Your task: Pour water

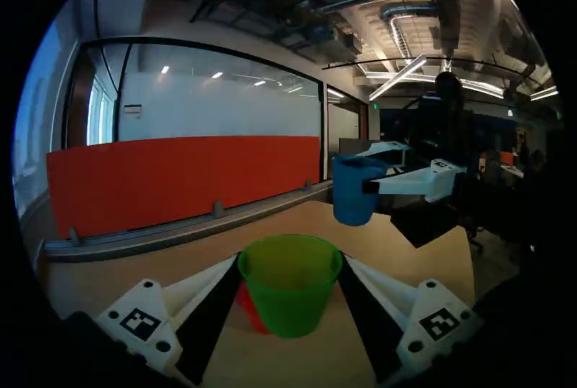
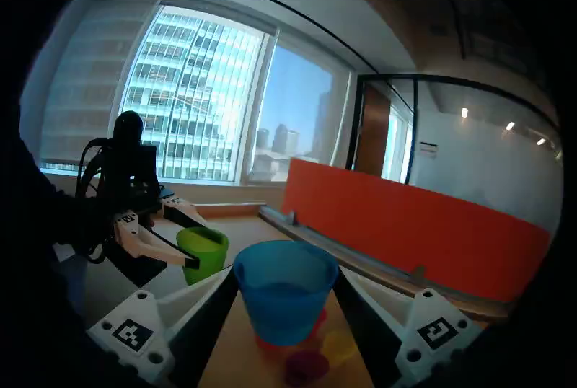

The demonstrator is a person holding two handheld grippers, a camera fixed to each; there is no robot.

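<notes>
A red thing (image 1: 250,309) sits mostly hidden behind the green cup (image 1: 291,283), and blurred coloured shapes (image 2: 335,346) lie beyond the blue cup (image 2: 285,291).

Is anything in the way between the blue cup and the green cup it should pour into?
Nothing visible. The blue cup, gripped by the right claw, and the green cup, gripped by the left claw, have just open air above bare table between them.

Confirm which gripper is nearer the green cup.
Left. The left gripper is shut on the green cup, a finger on each side. The right gripper is farther off, shut on the blue cup, not touching the green one.
</notes>
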